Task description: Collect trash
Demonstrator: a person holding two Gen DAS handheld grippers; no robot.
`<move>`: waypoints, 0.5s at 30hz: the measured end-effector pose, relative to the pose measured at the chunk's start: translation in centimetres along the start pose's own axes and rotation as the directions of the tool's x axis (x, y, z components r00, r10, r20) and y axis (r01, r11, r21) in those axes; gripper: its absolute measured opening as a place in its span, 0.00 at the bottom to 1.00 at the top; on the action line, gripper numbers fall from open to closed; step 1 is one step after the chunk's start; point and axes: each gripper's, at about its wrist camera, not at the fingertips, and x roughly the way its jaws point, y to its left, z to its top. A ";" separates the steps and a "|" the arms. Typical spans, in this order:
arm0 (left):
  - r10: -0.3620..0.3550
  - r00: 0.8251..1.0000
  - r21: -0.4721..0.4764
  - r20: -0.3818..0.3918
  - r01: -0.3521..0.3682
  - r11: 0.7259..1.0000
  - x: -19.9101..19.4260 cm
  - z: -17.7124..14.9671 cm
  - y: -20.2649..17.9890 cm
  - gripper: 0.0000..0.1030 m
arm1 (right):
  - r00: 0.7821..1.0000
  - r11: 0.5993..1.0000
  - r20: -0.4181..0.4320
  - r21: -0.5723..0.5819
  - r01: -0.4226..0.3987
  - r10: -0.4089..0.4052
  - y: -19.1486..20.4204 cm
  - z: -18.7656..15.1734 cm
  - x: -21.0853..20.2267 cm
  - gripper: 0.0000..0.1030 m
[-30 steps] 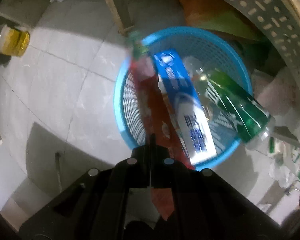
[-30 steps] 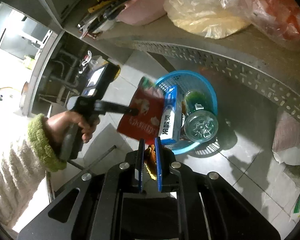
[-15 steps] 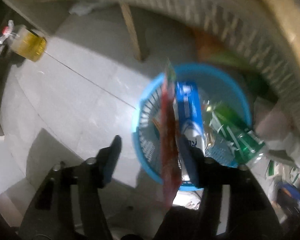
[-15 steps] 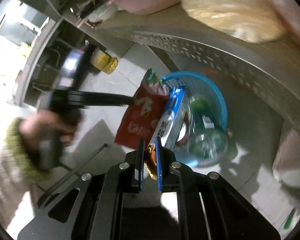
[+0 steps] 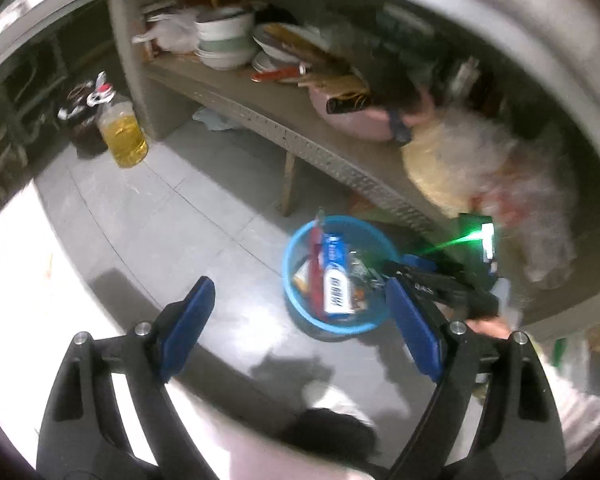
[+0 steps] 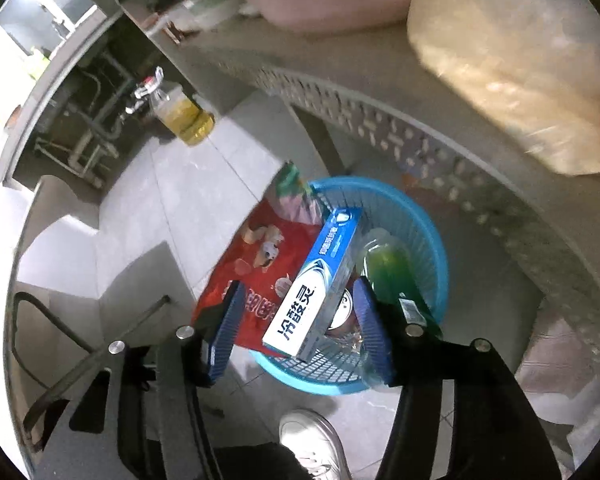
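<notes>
Both tongs stood released with nothing between the pads. The left gripper (image 5: pixel 296 328) had just been opening and hung wide and empty, high over the floor; the right gripper (image 6: pixel 300 332) had also just been opening, its jaws apart directly above the blue basket (image 6: pixel 428 232), no item pinched. The trash sat in the basket: the red snack bag (image 6: pixel 252 264) leaned upright over the near rim with much of its length outside, the blue toothpaste box (image 6: pixel 320 280) stood on end against it, and the green bottle (image 6: pixel 384 264) lay deeper in. Main risk, as judged: the bag and box looked poorly settled, so either could tip out over the rim onto the tiles. The light basket might also slide or tip if the right tongs dipped and caught the box. A shoe (image 6: pixel 312 436) stood just beside the basket; a step could knock it.
</notes>
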 end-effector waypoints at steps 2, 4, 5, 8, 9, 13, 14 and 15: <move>-0.007 0.998 -0.055 0.060 0.011 0.998 -2.3 -2.4 -0.2 0.82 | 0.999 1.000 0.035 -0.010 0.006 -0.006 0.5 -0.6 -2.4 0.53; 0.005 0.991 -0.115 0.131 0.010 0.993 -4.6 -4.8 -0.3 0.86 | 0.998 1.000 0.069 -0.024 0.005 -0.004 1.2 -1.2 -4.9 0.54; 0.020 0.984 -0.152 0.176 0.007 0.988 -6.0 -6.2 -0.3 0.86 | 0.996 0.999 0.089 -0.034 0.007 -0.004 1.6 -1.6 -6.3 0.55; 0.075 0.963 -0.219 0.258 -0.017 0.976 -8.4 -9.5 -0.9 0.88 | 0.988 0.996 0.152 -0.085 0.015 -0.002 3.4 -3.5 -10.8 0.63; 0.088 0.954 -0.236 0.286 -0.019 0.972 -9.3 -10.7 -1.1 0.89 | 0.985 0.995 0.174 -0.102 0.018 0.000 4.1 -4.2 -12.2 0.67; 0.148 0.927 -0.269 0.344 -0.054 0.962 -10.9 -14.2 -2.7 0.91 | 0.967 0.979 0.256 -0.195 0.051 0.001 7.2 -7.9 -18.3 0.82; 0.158 0.923 -0.271 0.351 -0.062 0.961 -11.1 -15.2 -3.2 0.91 | 0.961 0.973 0.276 -0.219 0.068 -0.005 7.9 -8.7 -19.5 0.84; 0.166 0.922 -0.270 0.351 -0.071 0.960 -11.3 -16.1 -3.6 0.91 | 0.955 0.967 0.296 -0.239 0.085 -0.011 8.5 -9.5 -20.6 0.87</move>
